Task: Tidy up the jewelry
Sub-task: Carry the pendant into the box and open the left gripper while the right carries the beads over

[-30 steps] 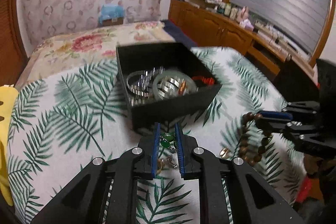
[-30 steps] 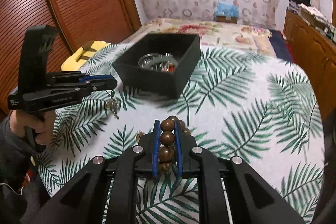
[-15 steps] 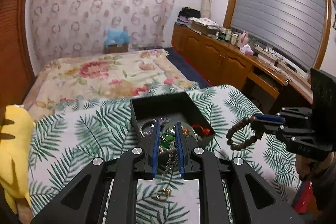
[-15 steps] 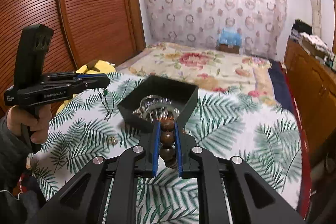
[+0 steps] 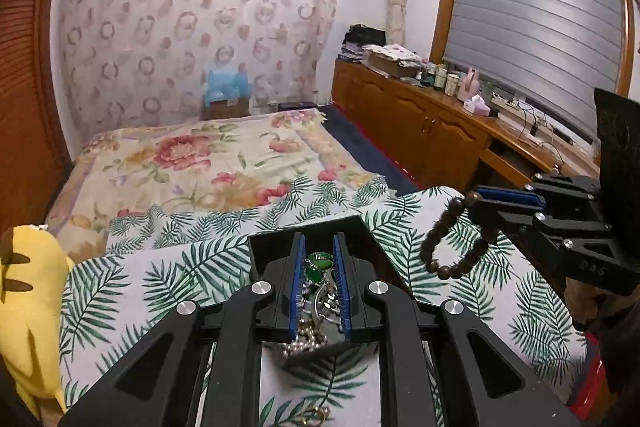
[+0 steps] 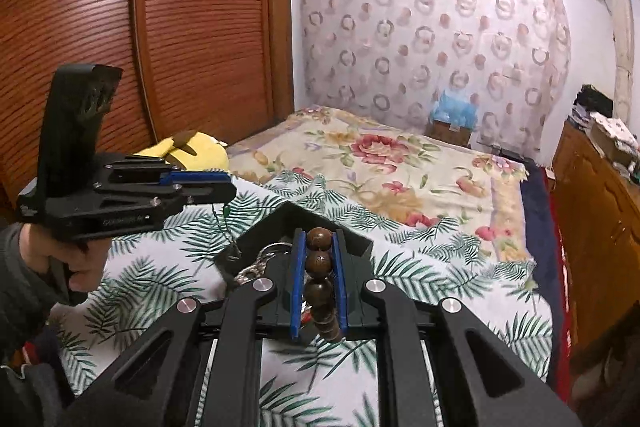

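Observation:
My left gripper (image 5: 318, 259) is shut on a green-stone necklace (image 5: 318, 265) whose chain hangs down over the black jewelry box (image 5: 360, 227). It also shows in the right wrist view (image 6: 208, 187), with the chain (image 6: 226, 227) dangling to the box's left corner. My right gripper (image 6: 319, 251) is shut on a brown wooden bead bracelet (image 6: 318, 279) held above the box (image 6: 304, 217). In the left wrist view the right gripper (image 5: 480, 199) holds the bracelet loop (image 5: 452, 247) in the air to the right of the box.
The box sits on a palm-leaf cloth (image 5: 160, 279). A gold ring (image 5: 316, 417) lies on the cloth near me. A yellow plush toy (image 5: 28, 299) lies at the left. A floral bed (image 5: 200, 163) lies behind, wooden cabinets (image 5: 420, 123) to the right.
Both grippers have risen well above the cloth with their jewelry and now hang over the box. The views tilted up to show more of the room.

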A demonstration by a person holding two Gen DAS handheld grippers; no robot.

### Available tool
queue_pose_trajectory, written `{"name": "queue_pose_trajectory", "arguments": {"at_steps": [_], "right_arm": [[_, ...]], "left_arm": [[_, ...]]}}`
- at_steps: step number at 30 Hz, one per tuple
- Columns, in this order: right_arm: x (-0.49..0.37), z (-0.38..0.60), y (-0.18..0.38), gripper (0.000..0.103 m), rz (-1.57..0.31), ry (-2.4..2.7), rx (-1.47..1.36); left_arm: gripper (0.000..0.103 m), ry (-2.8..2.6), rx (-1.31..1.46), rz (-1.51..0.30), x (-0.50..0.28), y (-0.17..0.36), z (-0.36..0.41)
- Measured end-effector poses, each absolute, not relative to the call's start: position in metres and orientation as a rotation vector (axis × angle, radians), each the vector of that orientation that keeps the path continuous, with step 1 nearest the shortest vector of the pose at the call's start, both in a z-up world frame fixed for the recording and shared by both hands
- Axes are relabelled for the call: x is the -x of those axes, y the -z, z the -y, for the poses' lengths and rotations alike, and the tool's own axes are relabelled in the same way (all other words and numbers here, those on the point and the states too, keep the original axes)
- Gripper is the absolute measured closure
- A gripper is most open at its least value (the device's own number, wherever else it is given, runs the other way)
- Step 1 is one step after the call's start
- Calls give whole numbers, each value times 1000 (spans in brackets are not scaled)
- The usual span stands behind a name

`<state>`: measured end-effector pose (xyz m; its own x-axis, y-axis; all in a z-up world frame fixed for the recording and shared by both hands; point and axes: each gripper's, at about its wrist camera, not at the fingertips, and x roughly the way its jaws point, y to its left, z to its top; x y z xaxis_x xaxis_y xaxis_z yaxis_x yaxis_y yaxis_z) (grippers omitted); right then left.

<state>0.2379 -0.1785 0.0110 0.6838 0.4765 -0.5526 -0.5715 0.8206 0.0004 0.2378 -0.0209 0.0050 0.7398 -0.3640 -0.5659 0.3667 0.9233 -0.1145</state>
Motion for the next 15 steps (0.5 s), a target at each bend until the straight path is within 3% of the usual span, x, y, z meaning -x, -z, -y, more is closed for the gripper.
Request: {"name": "queue_pose_trajectory", "arguments": {"at_steps": [15], "right_arm": [[-295,157,-7,88,-587,-681,198]], "left_arm": [[89,383,26,-724,-276,40,21]]}}
